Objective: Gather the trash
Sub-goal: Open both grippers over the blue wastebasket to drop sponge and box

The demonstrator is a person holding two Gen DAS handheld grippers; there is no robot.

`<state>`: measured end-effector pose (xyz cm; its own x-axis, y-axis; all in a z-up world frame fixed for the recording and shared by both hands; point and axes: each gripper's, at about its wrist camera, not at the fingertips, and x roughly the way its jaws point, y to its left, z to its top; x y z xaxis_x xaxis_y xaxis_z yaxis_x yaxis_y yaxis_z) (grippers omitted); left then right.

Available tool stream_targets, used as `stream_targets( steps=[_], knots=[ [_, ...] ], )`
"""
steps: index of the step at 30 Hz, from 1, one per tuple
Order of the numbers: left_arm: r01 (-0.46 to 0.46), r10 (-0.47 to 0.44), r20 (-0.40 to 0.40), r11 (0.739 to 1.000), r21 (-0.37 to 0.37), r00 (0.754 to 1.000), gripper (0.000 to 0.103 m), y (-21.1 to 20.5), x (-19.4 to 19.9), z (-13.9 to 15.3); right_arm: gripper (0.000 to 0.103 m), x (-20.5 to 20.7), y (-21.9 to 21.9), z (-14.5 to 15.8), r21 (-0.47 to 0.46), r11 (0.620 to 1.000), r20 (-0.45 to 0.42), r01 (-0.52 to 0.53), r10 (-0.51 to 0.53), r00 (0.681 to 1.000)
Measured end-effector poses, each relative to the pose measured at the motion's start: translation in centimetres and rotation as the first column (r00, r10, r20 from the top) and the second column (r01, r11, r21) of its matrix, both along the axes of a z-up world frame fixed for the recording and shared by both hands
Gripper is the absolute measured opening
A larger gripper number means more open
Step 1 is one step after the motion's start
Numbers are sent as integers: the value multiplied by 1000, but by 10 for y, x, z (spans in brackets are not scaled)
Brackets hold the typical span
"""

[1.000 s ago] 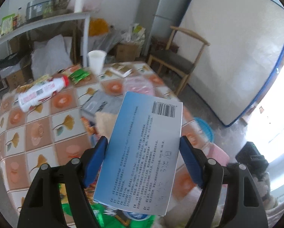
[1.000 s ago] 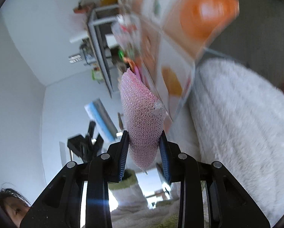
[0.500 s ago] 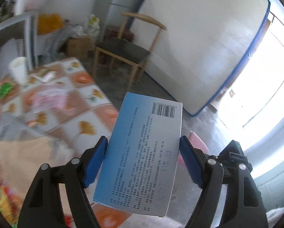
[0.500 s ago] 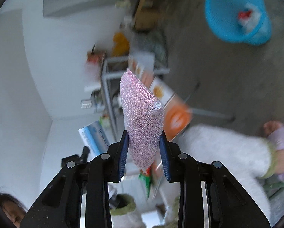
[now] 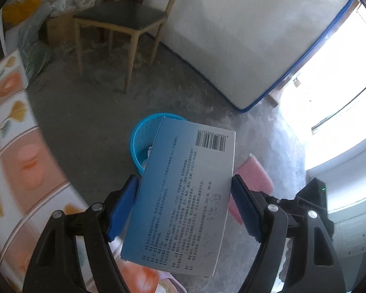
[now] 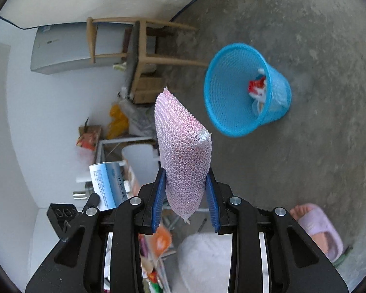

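My left gripper [image 5: 183, 207] is shut on a flat blue box [image 5: 183, 195] with a barcode and printed text; the box hides most of the blue mesh bin [image 5: 143, 139] on the floor behind it. My right gripper [image 6: 184, 200] is shut on a pink mesh scouring pad [image 6: 183, 151], held upright. In the right wrist view the blue mesh bin [image 6: 244, 90] stands on the concrete floor up and to the right of the pad, with a red-and-white wrapper [image 6: 256, 88] inside. The left gripper with its blue box [image 6: 107, 185] shows at lower left there; the pad [image 5: 253, 180] shows right of the box in the left wrist view.
A tiled-pattern table [image 5: 9, 146] fills the left edge of the left wrist view. A wooden chair [image 5: 119, 24] stands beyond the bin, with a mattress [image 5: 244, 36] leaning on the wall. A person's foot in a pink slipper [image 6: 317, 227] is on the floor at lower right.
Both grippers swung away from the table toward the floor. The blue bin has come into view ahead of each, and the table slid off to the left. Both grips stayed the same.
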<state>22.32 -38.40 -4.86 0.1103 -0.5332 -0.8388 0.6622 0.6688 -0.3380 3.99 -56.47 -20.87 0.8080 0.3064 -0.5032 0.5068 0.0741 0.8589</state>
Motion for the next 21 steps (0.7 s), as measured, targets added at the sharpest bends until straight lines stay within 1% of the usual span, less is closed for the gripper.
stream_targets(
  steps=[3,4,5,6,7,8,9,10,11,12,13,15,17,20,21],
  knots=[
    [7,-7,2,999,39,1000,75,-32,12,-17,32,23,-15,-7,-30,1000,-9,-2,2,1000],
    [7,-8,9,999,48,1000,76,-44,17,-23,33,30,-22,-9,-56,998,-45,19,-21,999],
    [8,-9,23,998,55,1000,81,-57,22,-28,42,38,-26,-13,-68,997,-70,24,-29,997],
    [5,-8,43,998,57,999,86,-68,28,-32,60,50,-33,-21,-83,996,-89,28,-36,995],
    [4,-7,63,999,53,998,87,-78,31,-37,67,55,-36,-25,-102,994,-102,36,-46,994],
    [3,-7,78,999,52,997,87,-87,34,-41,70,60,-41,-32,-157,986,-153,53,-77,985],
    [8,-13,96,999,53,995,87,-99,37,-48,70,63,-42,-39,-194,979,-203,55,-94,975],
    [14,-20,102,998,64,995,87,-107,38,-55,70,63,-43,-43,-204,977,-235,58,-106,966],
    [21,-29,99,996,87,995,87,-114,39,-63,70,59,-42,-50,-193,979,-250,70,-118,961],
    [24,-33,91,995,99,995,87,-117,39,-67,70,56,-41,-55,-175,981,-243,80,-122,962],
    [27,-35,80,995,99,996,87,-115,39,-70,70,50,-37,-60,-156,984,-229,85,-120,966],
    [37,-42,68,997,68,997,87,-106,36,-71,70,38,-30,-63,-166,983,-241,78,-117,963],
    [43,-49,83,997,70,995,87,-96,34,-70,70,24,-25,-67,-171,983,-256,67,-110,960],
    [17,-21,89,999,39,996,87,-77,34,-61,70,5,-21,-62,-179,982,-274,67,-115,955],
    [-1,-1,88,1000,21,996,87,-68,35,-54,70,-2,-19,-58,-192,979,-280,66,-119,953]
  ],
)
